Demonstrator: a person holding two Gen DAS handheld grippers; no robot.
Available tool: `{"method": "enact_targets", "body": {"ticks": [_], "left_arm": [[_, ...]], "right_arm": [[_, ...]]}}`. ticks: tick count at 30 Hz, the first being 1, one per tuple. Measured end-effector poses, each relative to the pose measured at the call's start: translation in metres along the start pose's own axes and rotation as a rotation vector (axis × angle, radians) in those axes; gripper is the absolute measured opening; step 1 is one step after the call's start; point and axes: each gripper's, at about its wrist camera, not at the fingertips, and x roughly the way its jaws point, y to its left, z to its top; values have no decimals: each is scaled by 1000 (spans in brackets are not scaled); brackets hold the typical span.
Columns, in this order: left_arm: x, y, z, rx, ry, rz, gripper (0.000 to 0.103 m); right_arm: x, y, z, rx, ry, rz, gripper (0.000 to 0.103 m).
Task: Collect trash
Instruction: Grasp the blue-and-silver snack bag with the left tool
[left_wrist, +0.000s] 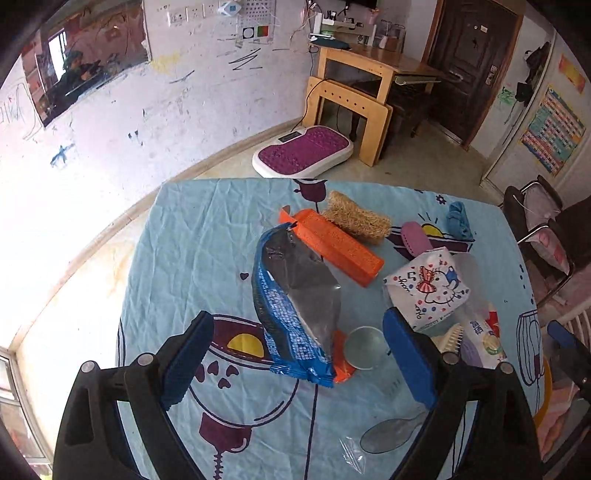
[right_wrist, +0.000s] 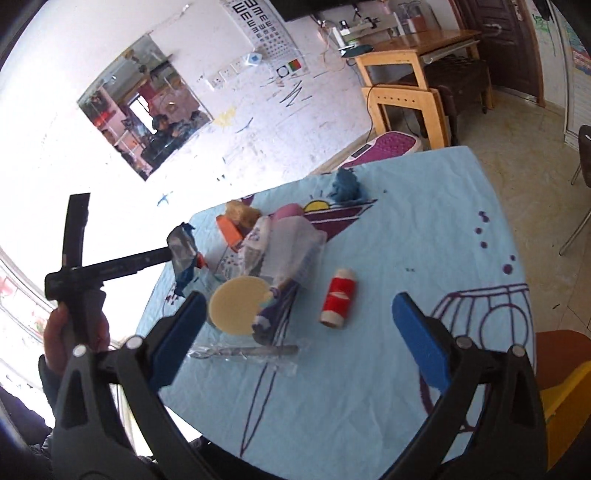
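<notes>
A blue and silver snack wrapper lies on the light blue tablecloth, between the open fingers of my left gripper, which hovers over it. The wrapper also shows in the right wrist view, next to the left tool. A red and white wrapper roll lies ahead of my right gripper, which is open and empty above the cloth. A clear bag with a plastic spoon lies just in front of it. A white cartoon-print bag lies right of the snack wrapper.
An orange box, a loofah sponge, a pink case, a blue cloth, a round cream lid and a purple pouch crowd the table's middle. A wooden desk stands beyond.
</notes>
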Motion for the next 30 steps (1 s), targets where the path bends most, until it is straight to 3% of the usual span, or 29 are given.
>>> {"method": "enact_targets", "body": {"ticks": [9,11,12,14,16,21,28,30], "left_arm": [[40,11,10,-54,74,-65,86],[47,11,10,-56,86,-71,69],[51,11,9,-54,102,-79,54],[54,12,6,-46,103,-83,43],[54,15,4,-45,108,-104,15],[36,37,0,-89,49,-150,9],[-14,53,-5,-85,-61,-150,9],[-23,53,-7,-74,-75,-163,9]], "right_arm": [[28,12,14,-16,74,-15,97],[32,16,15,-27,101,-21,97],[33,17,16,-32,118,-17,97],[37,21,18,-37,149,-18,97],[42,24,20,-40,185,-23,97],[52,35,21,-63,240,-76,97],[69,50,20,-108,297,-159,96],[71,50,20,-118,304,-195,83]]}}
